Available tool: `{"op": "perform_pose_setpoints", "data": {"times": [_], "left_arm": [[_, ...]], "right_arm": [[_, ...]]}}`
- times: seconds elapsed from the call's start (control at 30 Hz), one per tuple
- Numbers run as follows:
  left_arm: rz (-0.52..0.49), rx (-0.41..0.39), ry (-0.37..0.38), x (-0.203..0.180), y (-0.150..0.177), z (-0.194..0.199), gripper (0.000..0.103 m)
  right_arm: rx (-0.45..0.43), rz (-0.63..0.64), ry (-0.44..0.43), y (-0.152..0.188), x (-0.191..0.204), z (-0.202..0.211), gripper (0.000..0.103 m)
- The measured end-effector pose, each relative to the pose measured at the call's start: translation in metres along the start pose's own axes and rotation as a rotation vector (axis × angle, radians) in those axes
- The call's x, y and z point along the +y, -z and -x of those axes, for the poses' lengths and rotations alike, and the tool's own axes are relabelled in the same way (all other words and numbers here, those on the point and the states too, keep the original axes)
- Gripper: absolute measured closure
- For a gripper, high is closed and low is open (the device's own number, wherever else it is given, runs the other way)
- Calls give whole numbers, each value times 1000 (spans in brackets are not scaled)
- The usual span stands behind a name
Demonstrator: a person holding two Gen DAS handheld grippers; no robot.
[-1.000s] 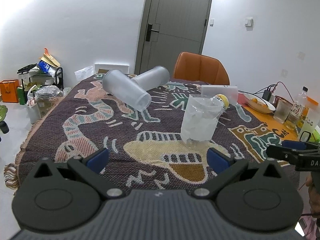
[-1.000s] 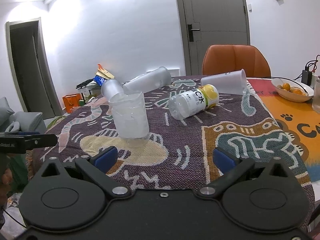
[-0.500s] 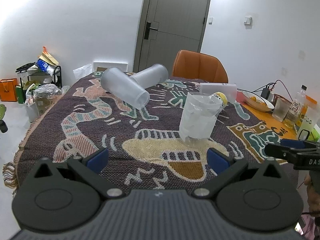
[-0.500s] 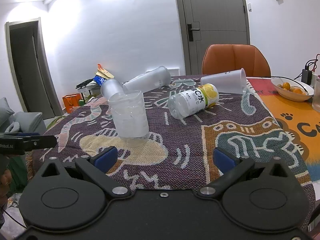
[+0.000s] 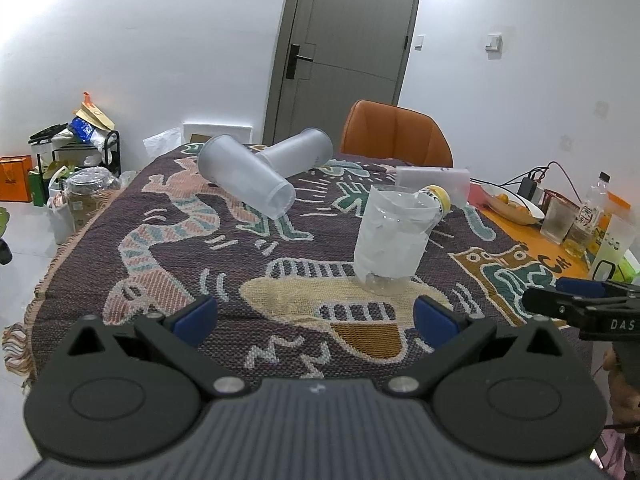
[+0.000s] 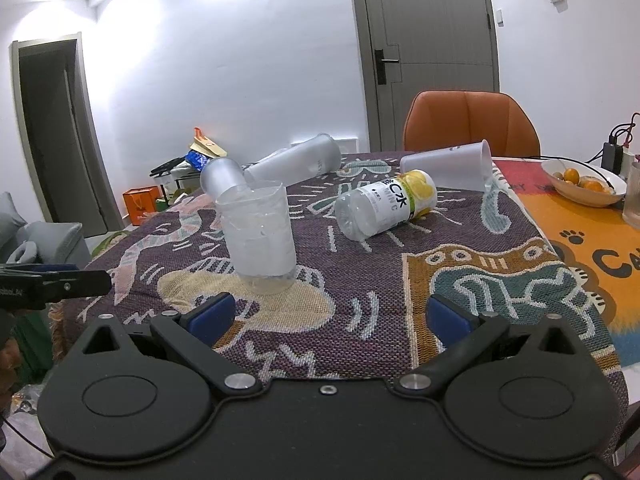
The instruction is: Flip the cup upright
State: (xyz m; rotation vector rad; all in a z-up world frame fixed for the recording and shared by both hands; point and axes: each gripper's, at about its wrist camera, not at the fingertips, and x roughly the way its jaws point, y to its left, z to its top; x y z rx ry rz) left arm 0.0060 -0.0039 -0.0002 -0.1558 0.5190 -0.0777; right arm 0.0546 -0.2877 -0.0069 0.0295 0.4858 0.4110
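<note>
White walls, a grey door [image 5: 344,52] and an orange chair [image 5: 396,134] back the worktop [image 5: 100,240], which is covered by a patterned woven cloth [image 5: 168,224]. Since a second ago almost nothing has shifted: your left hand-held gripper [image 5: 316,312] has eased slightly forward and both hang short of the cloth's near edge as before.

Your left hand-held gripper has its blue pads spread wide with nothing between them. Your right hand-held gripper [image 6: 328,314] is likewise spread apart and empty.

Ahead and right of the left hand-held gripper, the clear cup [image 5: 394,236] stands upright on the cloth, mouth up; from the right hand-held gripper it sits ahead and left [image 6: 258,236].

Beyond it two frosted cups [image 5: 248,180] lie crossed on their sides, touching. A yellow-capped bottle [image 6: 384,202] lies on its side ahead of the right hand-held gripper, with another frosted cup [image 6: 448,164] tipped over behind it.

Bare cloth lies directly between each hand-held gripper and the clear cup. The cloth's fringed edge [image 5: 24,332] drops off at your far left.
</note>
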Motion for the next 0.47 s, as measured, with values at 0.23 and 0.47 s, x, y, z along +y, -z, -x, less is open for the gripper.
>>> {"op": "perform_pose_setpoints", "data": {"times": [0.23, 0.47], "left_arm": [[-14, 10, 13, -7, 1, -2, 0], [-21, 23, 8, -9, 3, -5, 0]], "right_arm": [[8, 1, 5, 1, 0, 0, 0], [7, 0, 2, 2, -1, -1, 0]]}}
